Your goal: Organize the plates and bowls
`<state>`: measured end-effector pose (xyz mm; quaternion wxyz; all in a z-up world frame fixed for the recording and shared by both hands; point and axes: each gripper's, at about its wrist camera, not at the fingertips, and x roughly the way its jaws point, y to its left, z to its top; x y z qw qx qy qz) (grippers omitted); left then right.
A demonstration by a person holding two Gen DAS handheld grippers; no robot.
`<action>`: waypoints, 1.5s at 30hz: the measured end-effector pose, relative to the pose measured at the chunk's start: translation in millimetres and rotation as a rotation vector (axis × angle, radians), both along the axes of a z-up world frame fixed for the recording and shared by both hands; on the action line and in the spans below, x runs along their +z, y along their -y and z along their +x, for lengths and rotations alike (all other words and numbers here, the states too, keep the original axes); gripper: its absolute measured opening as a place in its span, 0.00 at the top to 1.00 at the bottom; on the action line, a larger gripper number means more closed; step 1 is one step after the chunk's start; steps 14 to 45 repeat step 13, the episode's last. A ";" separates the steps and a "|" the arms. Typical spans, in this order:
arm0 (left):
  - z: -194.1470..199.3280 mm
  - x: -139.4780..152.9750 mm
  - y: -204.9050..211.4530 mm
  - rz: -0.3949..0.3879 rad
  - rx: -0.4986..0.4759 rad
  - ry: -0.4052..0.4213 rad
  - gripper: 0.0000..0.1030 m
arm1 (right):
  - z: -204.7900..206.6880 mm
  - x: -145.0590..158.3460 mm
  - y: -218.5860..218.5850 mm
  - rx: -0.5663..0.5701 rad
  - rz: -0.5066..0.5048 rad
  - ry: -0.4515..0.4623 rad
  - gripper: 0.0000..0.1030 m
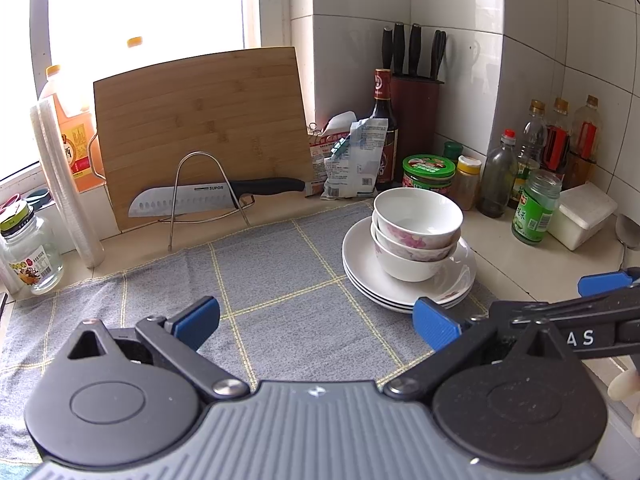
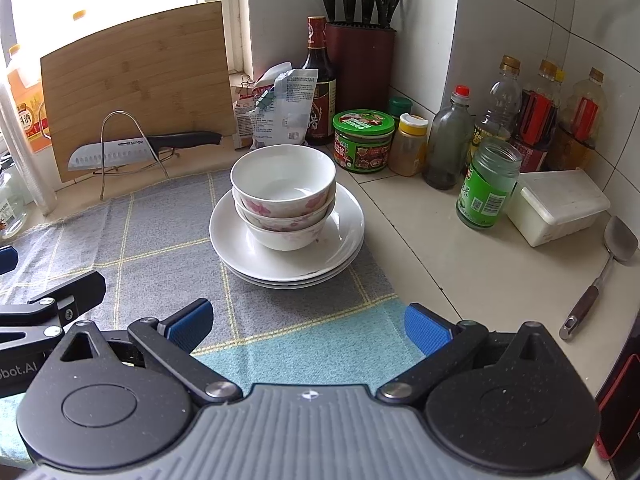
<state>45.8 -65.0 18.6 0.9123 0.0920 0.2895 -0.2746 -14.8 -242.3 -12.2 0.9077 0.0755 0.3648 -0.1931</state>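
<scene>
three white ceramic bowls with pink flower prints (image 2: 283,196) sit nested on a stack of three white round plates (image 2: 340,248), on the far right part of a grey checked cloth (image 2: 160,240). the left gripper (image 1: 316,322) and right gripper (image 2: 308,326) hover near the stack, jaws spread wide, holding nothing. a bamboo cutting board (image 2: 136,80) leans far left.

Lighting: your daylight comes from the window (image 1: 140,4) at upper left, blown out to white. Tiled wall (image 2: 520,12) evenly lit; shadows soft. Focus: sharp throughout. Distortion: strong fisheye bending at edges, dark corners. Glare: faint sheen on stacked bowls (image 2: 283,178).
</scene>
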 end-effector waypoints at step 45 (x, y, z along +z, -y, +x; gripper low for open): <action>2.0 -0.7 2.8 0.001 -0.004 -0.004 0.01 | 1.1 0.2 1.7 -0.008 -0.004 -0.003 0.00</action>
